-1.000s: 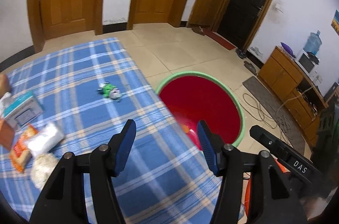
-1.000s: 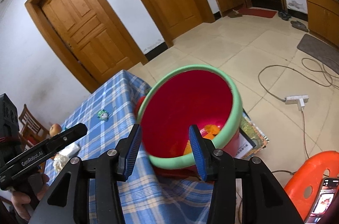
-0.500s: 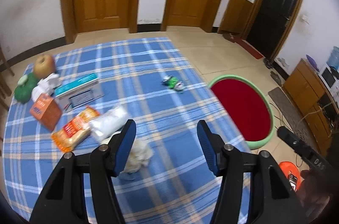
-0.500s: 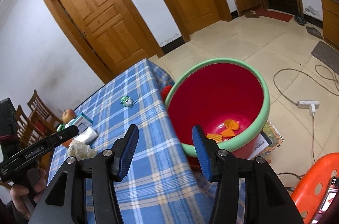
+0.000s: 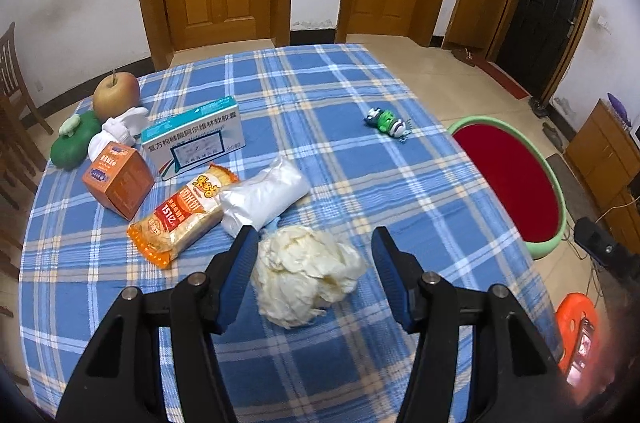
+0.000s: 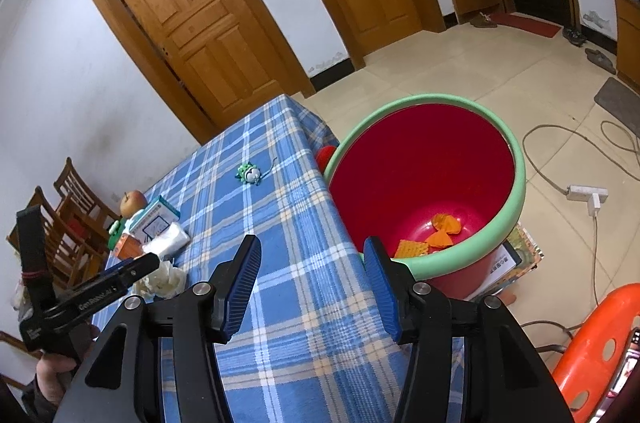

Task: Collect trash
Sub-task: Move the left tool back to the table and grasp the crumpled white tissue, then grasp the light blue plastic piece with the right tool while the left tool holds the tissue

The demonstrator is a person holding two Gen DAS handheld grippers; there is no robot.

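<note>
A crumpled white tissue wad [image 5: 306, 273] lies on the blue plaid table [image 5: 360, 159]. My left gripper [image 5: 314, 255] is open, its fingers on either side of the wad, just above it. A red bin with a green rim [image 6: 424, 183] stands on the floor at the table's right edge, with orange scraps [image 6: 436, 235] inside. It also shows in the left wrist view [image 5: 516, 183]. My right gripper [image 6: 312, 263] is open and empty above the table edge next to the bin. The tissue wad also shows in the right wrist view [image 6: 162, 279].
An orange snack packet [image 5: 184, 215], a white plastic bag [image 5: 264, 199], a medicine box [image 5: 196, 139], an orange carton [image 5: 118, 181], an apple [image 5: 116, 95], a green object [image 5: 74, 145] and a small green toy [image 5: 386, 121] lie on the table. An orange stool [image 6: 592, 343] stands at right.
My left gripper has swung left from the bin and come down over the tissue wad. My right gripper has drawn back a little from the bin, staying open.
</note>
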